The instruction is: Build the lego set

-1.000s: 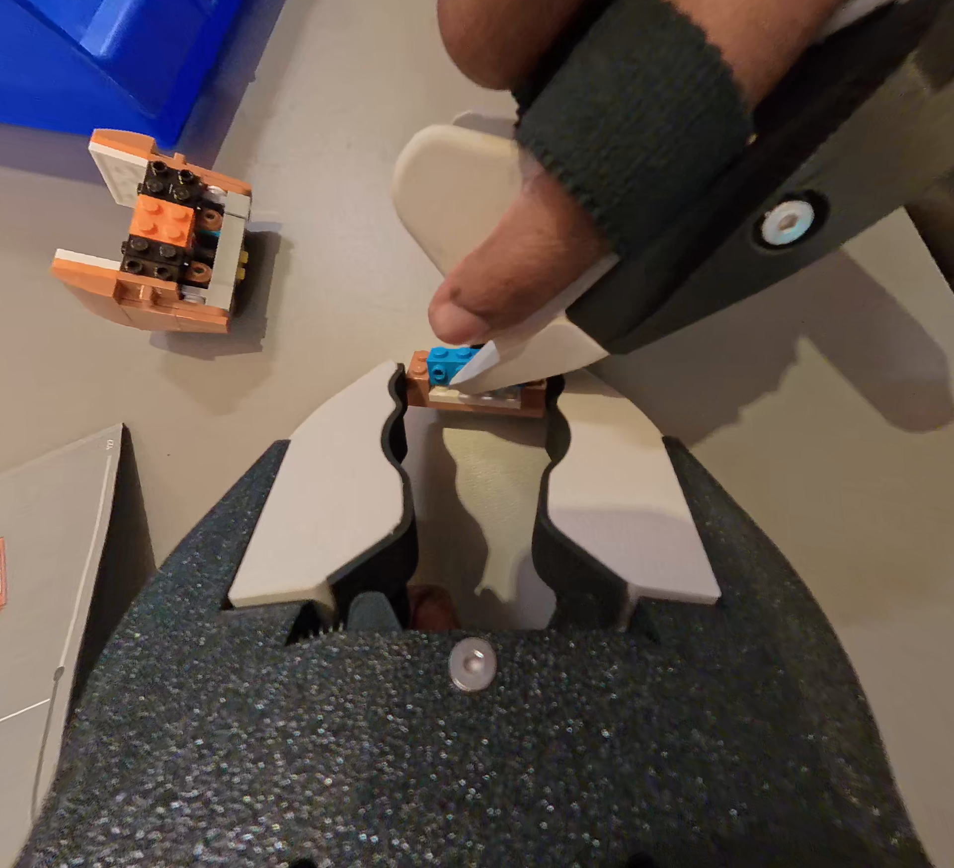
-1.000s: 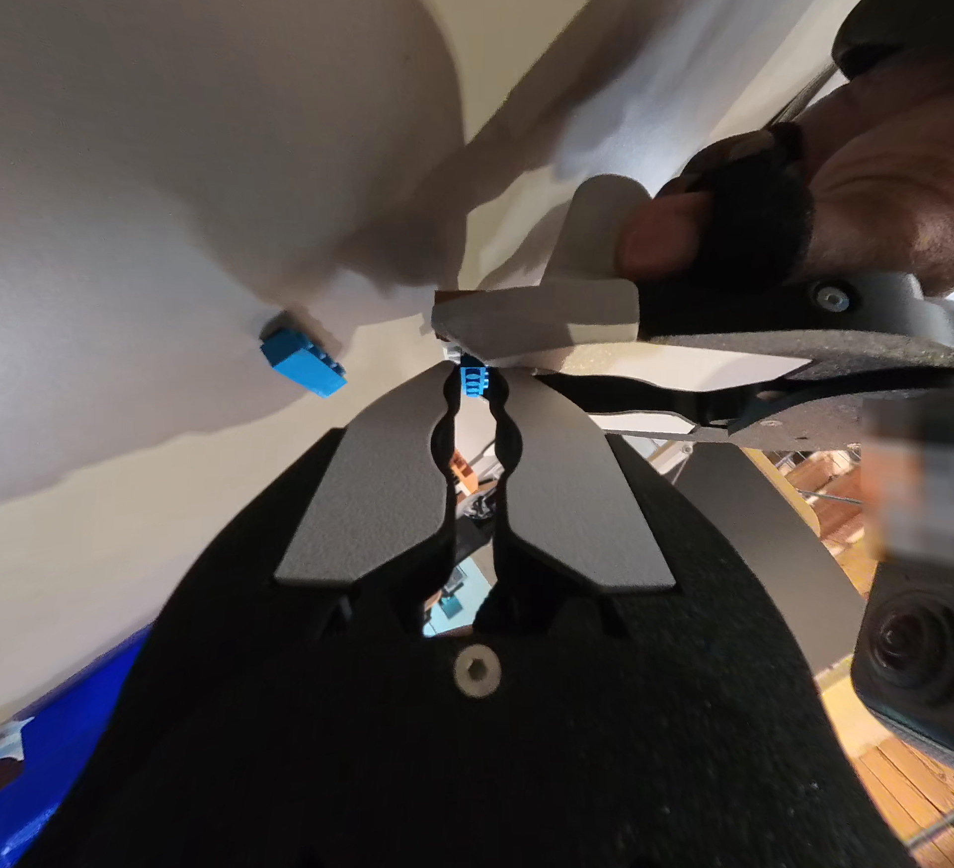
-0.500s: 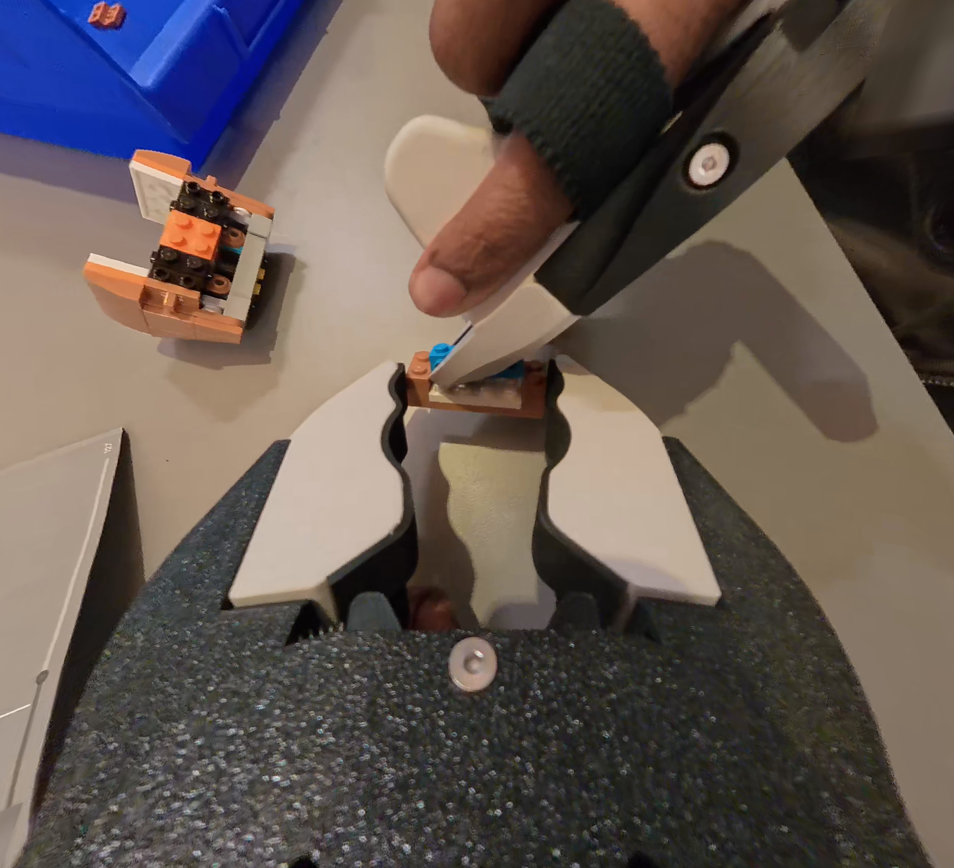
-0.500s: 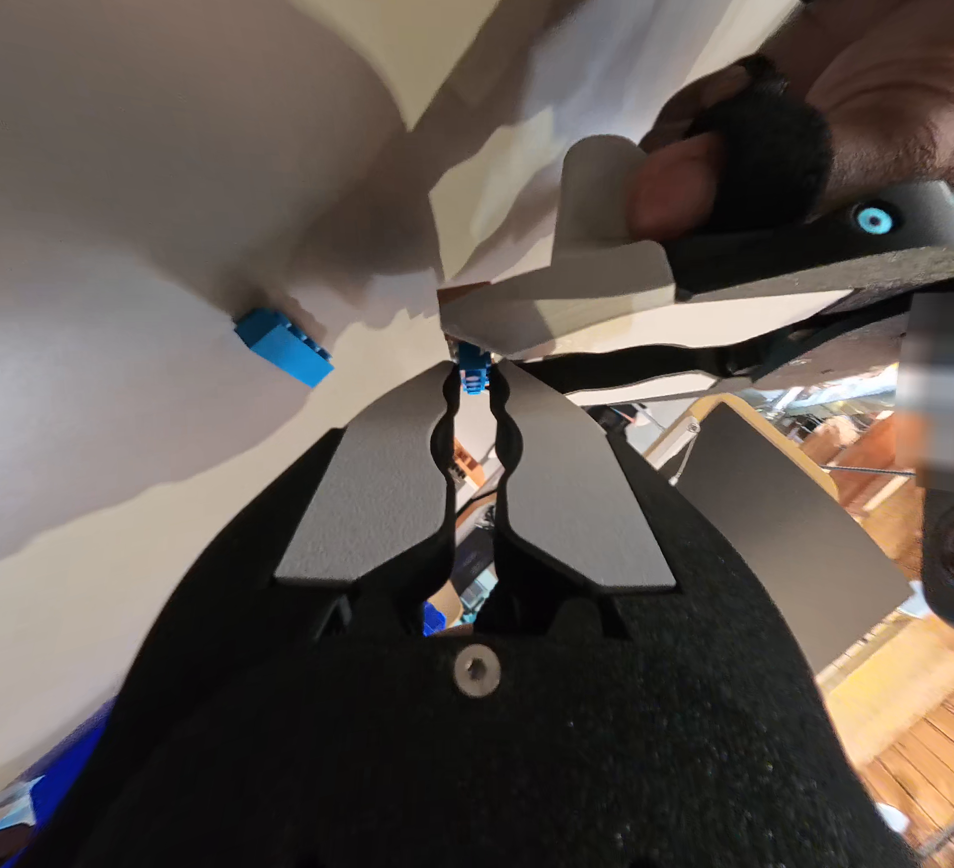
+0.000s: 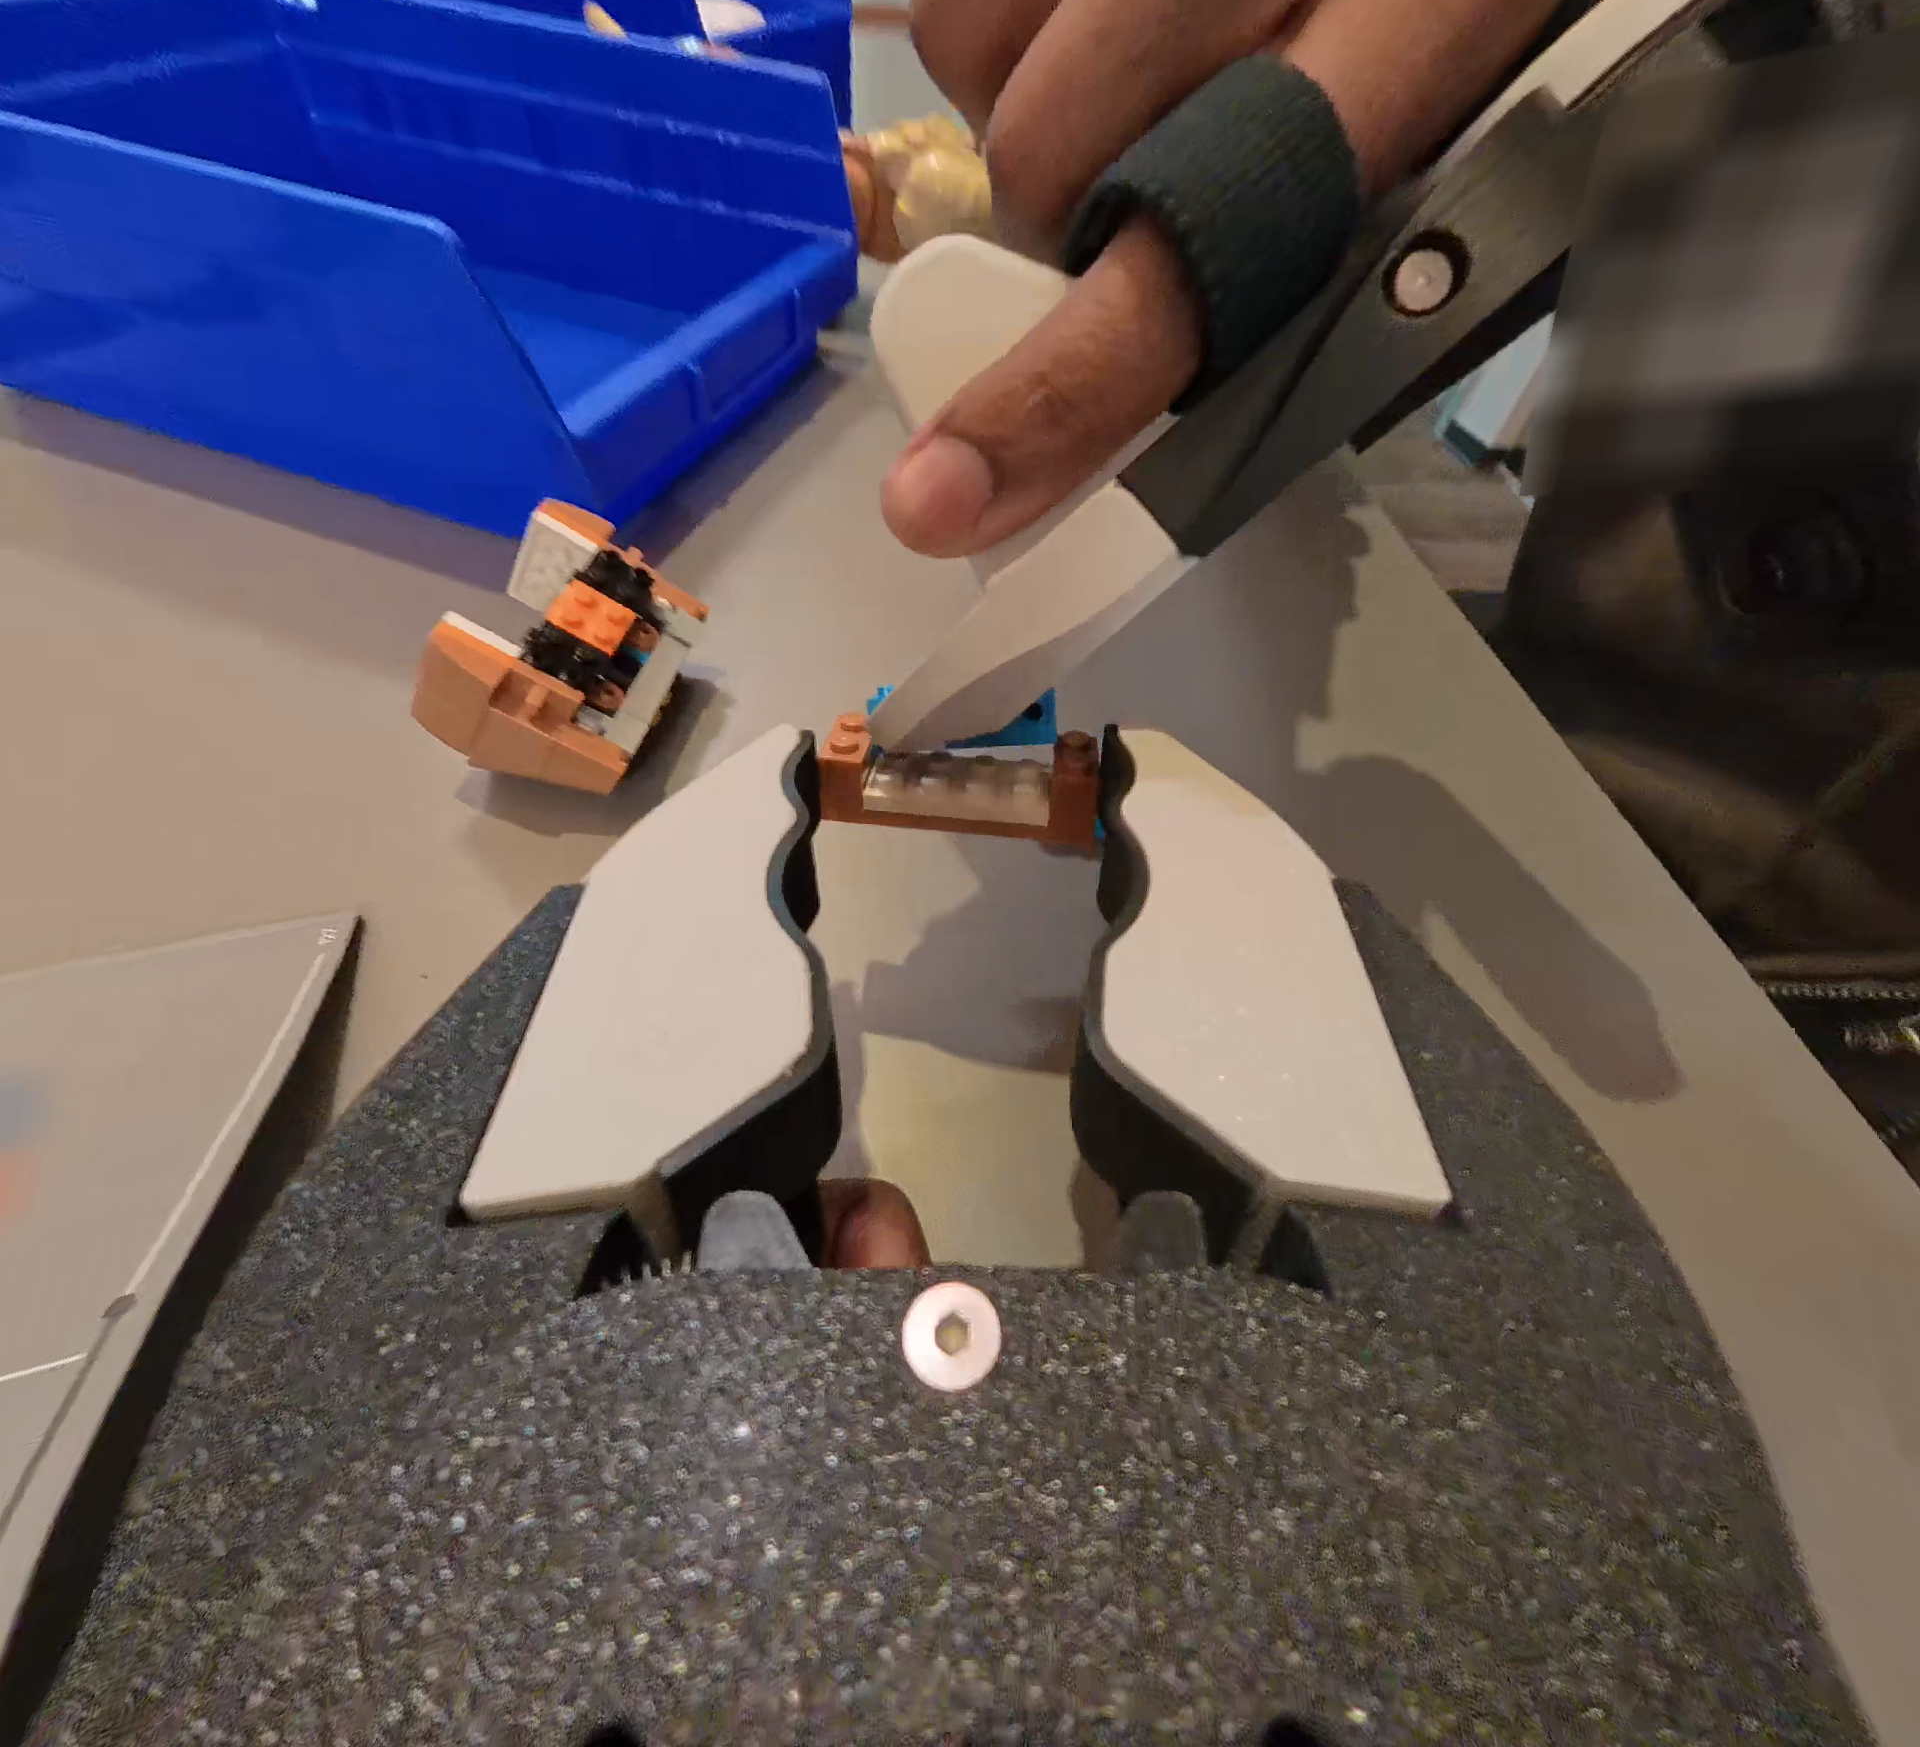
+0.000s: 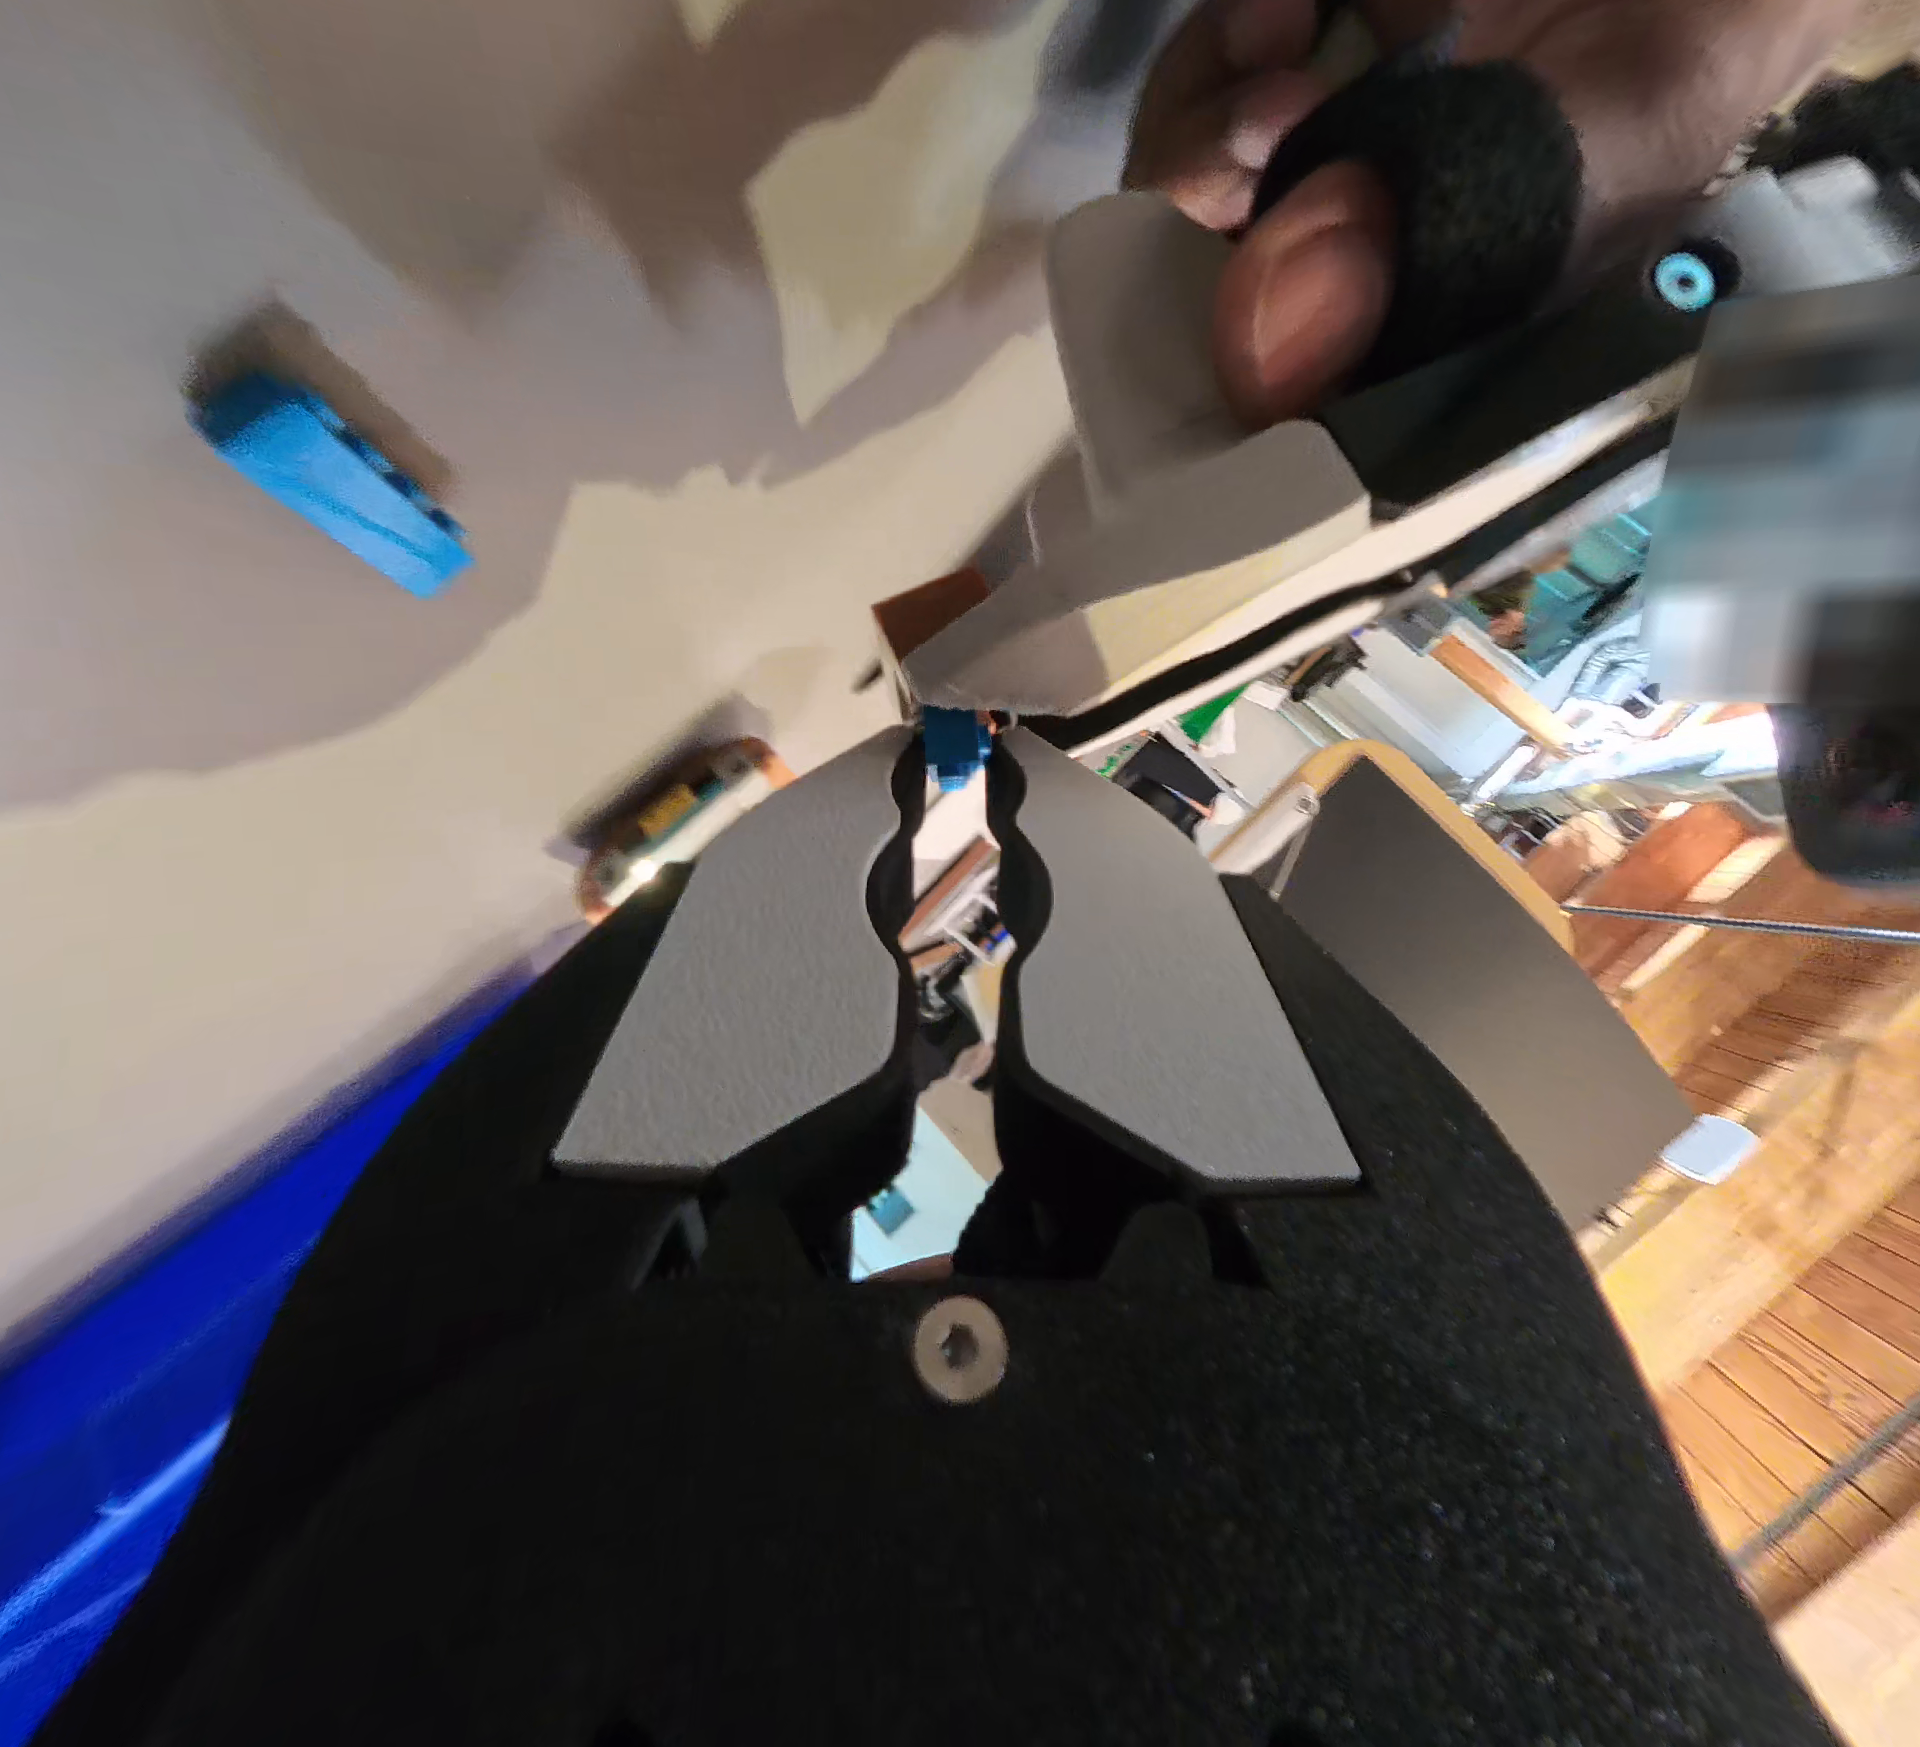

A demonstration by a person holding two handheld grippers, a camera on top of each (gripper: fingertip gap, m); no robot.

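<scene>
Left wrist view: left gripper point(image 5: 956, 767) is pinching the brown plate assembly point(image 5: 956, 793) end to end, clear tile on top, studs up, held off the grey table point(image 5: 260, 762). Versus a second ago the whole thing has tilted up and lifted, so the blue bins point(image 5: 416, 295) now fill the background behind the plate, and the orange sub-build point(image 5: 561, 658) sits on the table left of the plate, well apart. The right gripper's fingertip point(image 5: 997, 669) has slid from over the plate's middle to its left end, touching just inside the left stud; a blue brick point(image 5: 1023, 721) shows right behind the plate. Right wrist view: right gripper point(image 6: 954, 747) is pressed together on the small blue piece point(image 6: 951, 752), jaws nearly closed, with the piece against the plate's edge point(image 6: 930, 622). Frame is motion-blurred. A loose blue brick point(image 6: 332, 482) on the table has drifted further off to the left of the plate as the camera rolled. Read: piece is being repositioned to the plate's left end, not seated yet; I'd expect the press-down next.
</scene>
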